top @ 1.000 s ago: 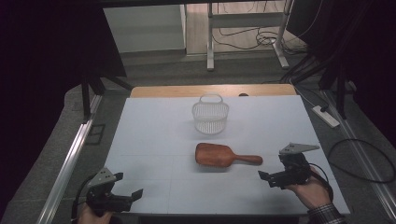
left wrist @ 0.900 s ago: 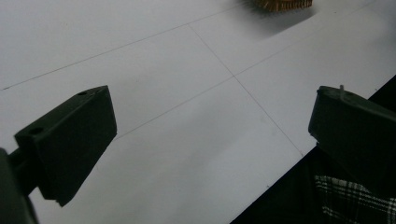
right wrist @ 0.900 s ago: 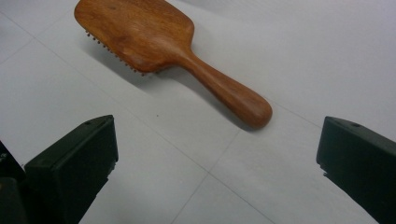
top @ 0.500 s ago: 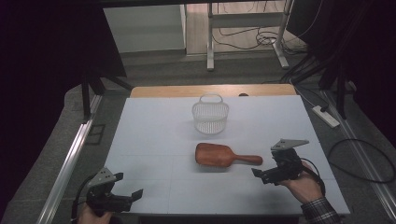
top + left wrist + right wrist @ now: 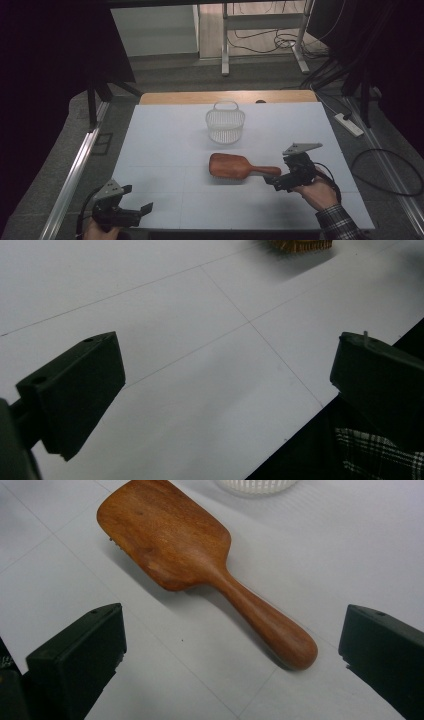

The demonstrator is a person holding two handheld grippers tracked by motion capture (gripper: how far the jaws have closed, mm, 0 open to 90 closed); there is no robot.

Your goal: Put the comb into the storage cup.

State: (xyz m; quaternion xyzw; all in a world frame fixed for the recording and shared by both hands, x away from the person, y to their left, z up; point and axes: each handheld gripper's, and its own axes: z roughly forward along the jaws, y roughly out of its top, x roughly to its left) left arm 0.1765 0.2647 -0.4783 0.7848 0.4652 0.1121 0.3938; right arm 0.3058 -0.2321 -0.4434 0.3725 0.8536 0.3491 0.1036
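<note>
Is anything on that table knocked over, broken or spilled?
Nothing stands out. The white basket stands upright, and the wooden hairbrush lies flat, bristles down, looking undamaged. No spill shows on the table. Both the left gripper and the right gripper are open.

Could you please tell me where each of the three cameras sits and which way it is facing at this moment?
High view: above the person's side, looking forward and down on the table; shows both hands, left gripper, right gripper.
Left gripper view: rides the left gripper, facing bare table; open jaws.
Right gripper view: rides the right gripper, facing the wooden hairbrush; open jaws.
High and right gripper views share the hairbrush and white basket.
</note>
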